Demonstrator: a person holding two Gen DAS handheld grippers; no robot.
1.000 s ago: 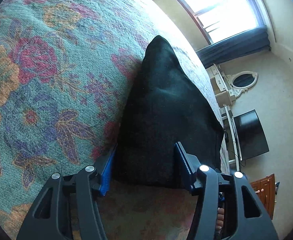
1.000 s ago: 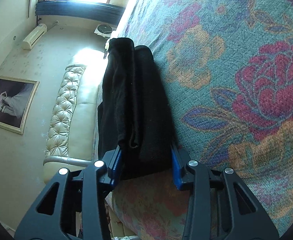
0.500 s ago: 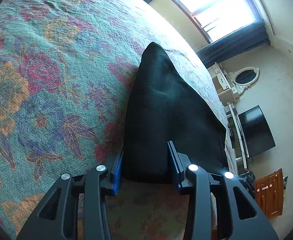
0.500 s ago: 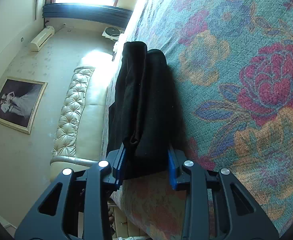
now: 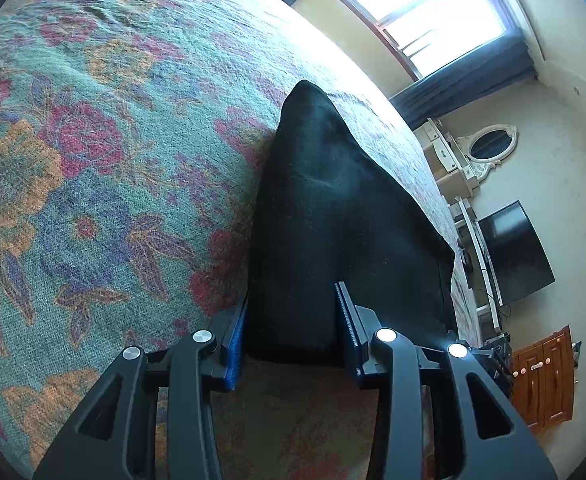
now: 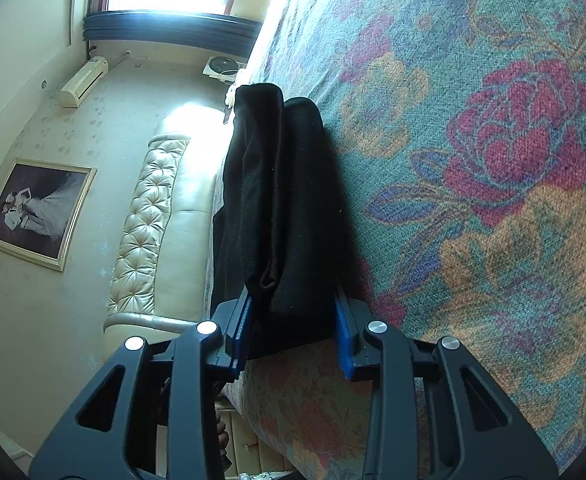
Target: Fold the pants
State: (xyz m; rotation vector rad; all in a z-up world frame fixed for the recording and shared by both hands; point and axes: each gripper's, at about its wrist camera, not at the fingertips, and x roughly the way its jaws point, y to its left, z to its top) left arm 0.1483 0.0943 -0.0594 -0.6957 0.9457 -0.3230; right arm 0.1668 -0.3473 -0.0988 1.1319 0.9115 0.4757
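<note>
The black pants (image 5: 333, 216) lie folded in a thick stack on the floral bedspread (image 5: 93, 160), near the bed's edge. My left gripper (image 5: 293, 328) is shut on the near edge of the stack, one blue pad on each side. In the right wrist view the pants (image 6: 285, 200) show as several stacked layers. My right gripper (image 6: 291, 328) is shut on their near end, with the pads (image 6: 343, 340) pressed against the bundle.
The bed edge runs just below both grippers. Beyond it stand a cream tufted headboard (image 6: 149, 220), a framed picture (image 6: 37, 212), a television (image 5: 513, 252), a white dresser with an oval mirror (image 5: 489, 148) and a wooden cabinet (image 5: 541, 376). A bright window (image 5: 413, 12) is at the far side.
Both grippers have closed in from a wider gap onto the near edge of the folded pants. The left gripper has also shifted slightly along the bedspread.
</note>
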